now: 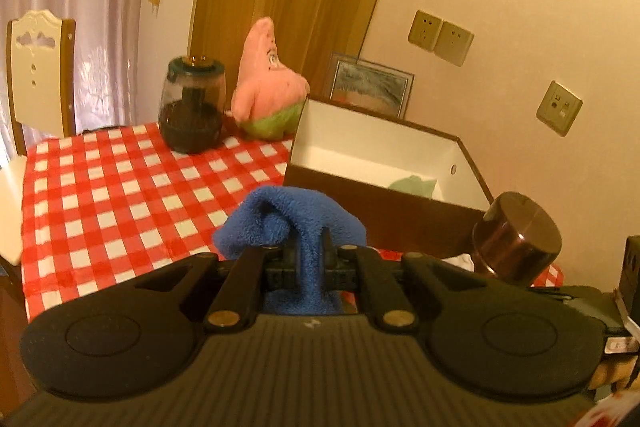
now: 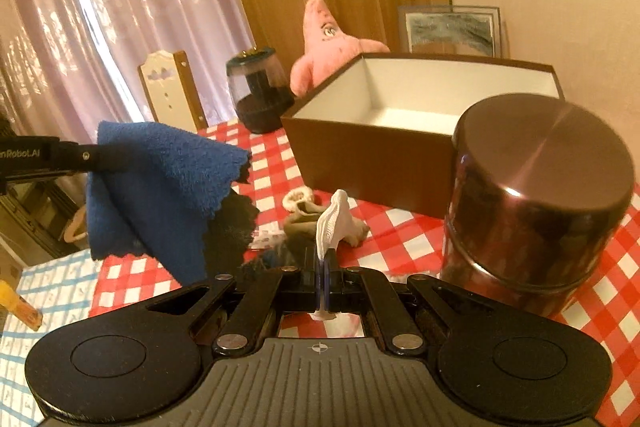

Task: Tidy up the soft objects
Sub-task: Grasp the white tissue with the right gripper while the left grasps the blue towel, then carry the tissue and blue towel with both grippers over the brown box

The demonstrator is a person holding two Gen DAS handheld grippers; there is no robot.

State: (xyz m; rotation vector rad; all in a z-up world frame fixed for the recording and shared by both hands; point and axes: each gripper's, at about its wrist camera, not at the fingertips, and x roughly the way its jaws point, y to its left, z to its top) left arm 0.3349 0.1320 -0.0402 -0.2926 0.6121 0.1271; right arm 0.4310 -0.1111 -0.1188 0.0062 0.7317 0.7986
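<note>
A limp, light blue towel (image 1: pixel 288 223) is pinched mid-fold by the left gripper (image 1: pixel 310 259), a thin white mesh cloth (image 2: pixel 334 223) by the right gripper (image 2: pixel 325 287), both fingers clenched.

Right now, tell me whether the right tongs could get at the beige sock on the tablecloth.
Probably not yet: the right tongs are shut on a white mesh cloth. The beige sock lies just ahead with nothing between, so the path looks free once they let go.
</note>
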